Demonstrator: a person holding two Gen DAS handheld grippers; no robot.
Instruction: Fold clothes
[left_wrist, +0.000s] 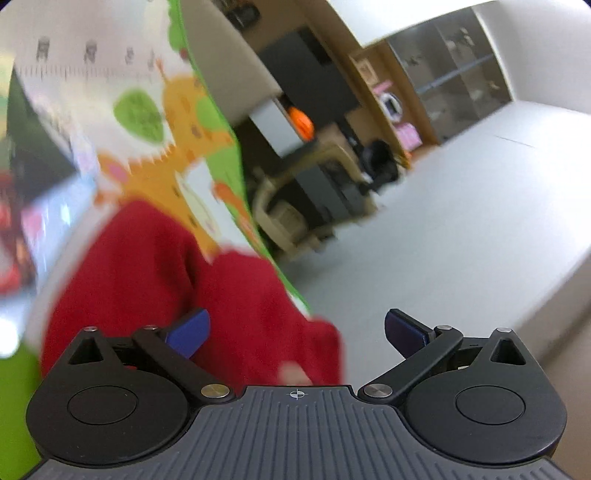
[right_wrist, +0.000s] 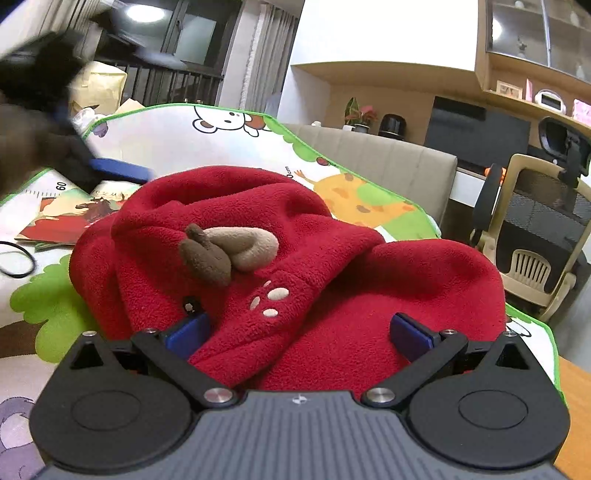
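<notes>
Both grippers stand with their blue pads spread wide and nothing between them. Right gripper (right_wrist: 299, 332) sits low at the bottom of its frame, level, its fingers reaching onto the near edge of the red fleece hoodie (right_wrist: 280, 280), which fills the middle of the view in a rumpled heap. Its left pad (right_wrist: 186, 332) touches the fleece beside a small dark eye patch, and its right pad (right_wrist: 412, 338) lies against the cloth further right. Just beyond, at the frame's centre, a brown and tan plush antler (right_wrist: 225, 251) rests on the hood, with pale spots below it. Under the garment spreads a cartoon play mat (right_wrist: 221, 136) with a green border. At the upper left, blurred, the left gripper appears (right_wrist: 74, 147), raised above the mat's far side.

Left gripper (left_wrist: 297, 334) is tilted, its view blurred. The hoodie (left_wrist: 155, 280) lies at lower left, behind its left pad, on the mat (left_wrist: 147, 110). Beyond, upper right, stand an office chair (left_wrist: 295, 206) and a grey floor (left_wrist: 461, 221).
</notes>
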